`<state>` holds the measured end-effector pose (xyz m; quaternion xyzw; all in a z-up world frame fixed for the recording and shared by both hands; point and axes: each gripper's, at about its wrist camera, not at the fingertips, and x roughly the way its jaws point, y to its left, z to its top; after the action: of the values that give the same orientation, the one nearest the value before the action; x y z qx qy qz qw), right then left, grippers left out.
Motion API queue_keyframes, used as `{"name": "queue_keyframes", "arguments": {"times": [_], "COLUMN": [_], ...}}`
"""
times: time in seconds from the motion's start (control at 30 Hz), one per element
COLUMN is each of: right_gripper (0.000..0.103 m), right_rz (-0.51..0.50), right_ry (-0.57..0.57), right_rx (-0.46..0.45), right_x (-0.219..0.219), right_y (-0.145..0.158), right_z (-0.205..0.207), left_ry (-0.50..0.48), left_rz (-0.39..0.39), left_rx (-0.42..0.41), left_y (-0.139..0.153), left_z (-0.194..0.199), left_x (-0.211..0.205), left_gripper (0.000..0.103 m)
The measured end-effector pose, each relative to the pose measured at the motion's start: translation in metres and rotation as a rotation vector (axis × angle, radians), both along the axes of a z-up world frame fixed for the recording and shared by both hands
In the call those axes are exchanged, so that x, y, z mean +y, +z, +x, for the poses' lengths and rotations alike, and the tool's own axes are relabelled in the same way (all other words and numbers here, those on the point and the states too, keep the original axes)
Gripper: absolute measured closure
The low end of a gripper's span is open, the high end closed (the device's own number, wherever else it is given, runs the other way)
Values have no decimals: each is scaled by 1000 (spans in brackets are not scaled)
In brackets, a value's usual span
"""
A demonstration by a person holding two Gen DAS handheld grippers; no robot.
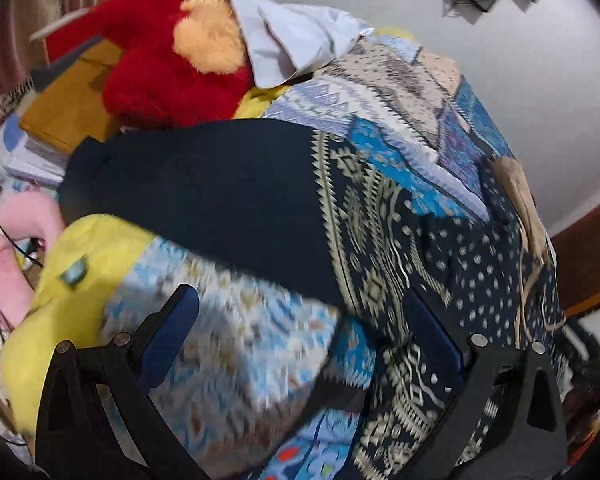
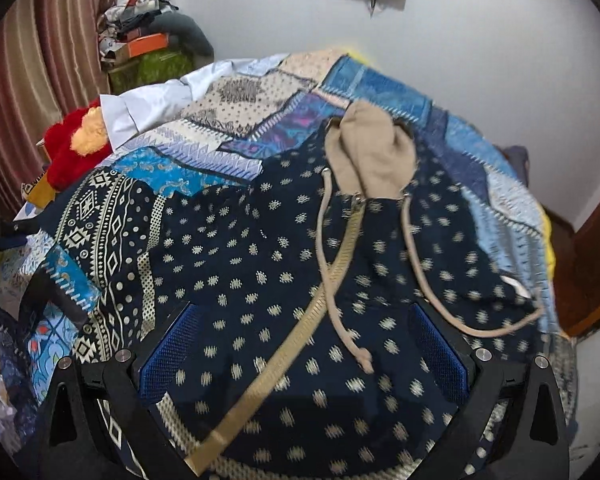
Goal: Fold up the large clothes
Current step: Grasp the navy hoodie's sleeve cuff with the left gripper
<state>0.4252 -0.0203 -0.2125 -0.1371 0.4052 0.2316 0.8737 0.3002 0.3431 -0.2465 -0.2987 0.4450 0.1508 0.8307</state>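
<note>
A navy hooded jacket (image 2: 260, 264) of soft, dotted fabric, beige hood (image 2: 370, 156) and cords (image 2: 412, 256), lies spread across the patchwork bedspread (image 2: 384, 88). The left gripper (image 1: 300, 336) and right gripper (image 2: 304, 344) both gape wide, holding nothing.

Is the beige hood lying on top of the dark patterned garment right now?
Yes: in the right wrist view the beige hood lies on the dark patterned garment, its drawstrings trailing down over the fabric.
</note>
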Motion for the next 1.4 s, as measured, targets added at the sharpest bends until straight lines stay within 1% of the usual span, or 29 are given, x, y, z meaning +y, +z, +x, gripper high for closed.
{"name": "queue_keyframes", "arguments": {"times": [0.13, 0.2, 0.23, 0.27, 0.3, 0.33, 0.37, 0.4, 0.43, 0.47, 0.5, 0.53, 0.57, 0.63, 0.7, 0.8, 0.9, 0.93, 1.0, 1.07, 1.17, 1.27, 1.33, 1.4], "right_gripper": [0, 0, 0, 0, 0, 0, 0, 0, 0, 0, 0, 0, 0, 0, 0, 0, 0, 0, 0, 0, 0, 0, 0, 0], "right_rz": [22, 36, 41, 46, 48, 46, 45, 43, 42, 43, 45, 49, 53, 61, 71, 86, 102, 106, 112, 115, 126, 126, 124, 120], "right_ry": [16, 30, 35, 40, 47, 52, 58, 61, 61, 60, 58, 57, 53, 48, 42, 34, 28, 25, 20, 12, -4, -25, -39, -58], "right_rx": [47, 62, 65, 66, 67, 68, 64, 59, 53, 46, 41, 37, 34, 31, 25, 9, -12, -18, -25, -26, -23, -17, -13, -4], "right_x": [7, 11, 13, 14, 15, 15, 16, 16, 15, 14, 12, 9, 6, 1, -6, -16, -26, -29, -36, -43, -55, -72, -83, -95], "right_y": [-6, -7, -6, -5, -4, -3, -1, 1, 3, 6, 8, 10, 13, 18, 24, 35, 46, 49, 55, 59, 62, 63, 63, 62], "right_z": [14, 15, 15, 13, 12, 11, 9, 7, 5, 3, 1, -1, -2, -5, -8, -13, -19, -21, -24, -28, -33, -39, -42, -44], "left_ry": [45, 60, 68, 77, 88, 100, 106, 100, 95, 88, 80, 61, 42, 11, -19, -77, -176, -215, -287, -350, -434, -495, -521, -541], "left_rz": [-47, -45, -36, -22, 4, 35, 73, 97, 118, 152, 195, 256, 304, 355, 383, 384, 398, 400, 414, 405, 376, 290, 269, 262], "left_rx": [7, 14, 16, 20, 32, 51, 66, 67, 65, 67, 73, 84, 94, 85, 53, -20, -95, -111, -114, -105, -49, 44, 94, 152], "left_y": [-9, -11, -12, -12, -12, -12, -10, -8, -5, -1, 4, 10, 16, 28, 45, 69, 92, 95, 95, 84, 55, 14, -8, -28], "left_z": [17, 26, 30, 33, 37, 40, 44, 46, 48, 51, 54, 58, 62, 69, 74, 78, 85, 86, 92, 98, 107, 114, 112, 111], "left_x": [14, 18, 20, 22, 23, 25, 25, 24, 22, 19, 14, 7, 0, -12, -25, -47, -88, -102, -135, -160, -194, -216, -232, -241], "left_gripper": [1, 1, 4, 13, 19, 32, 40, 44, 54, 67, 75, 90, 94, 95, 97, 98, 98, 98, 98, 98, 98, 98, 95, 89]}}
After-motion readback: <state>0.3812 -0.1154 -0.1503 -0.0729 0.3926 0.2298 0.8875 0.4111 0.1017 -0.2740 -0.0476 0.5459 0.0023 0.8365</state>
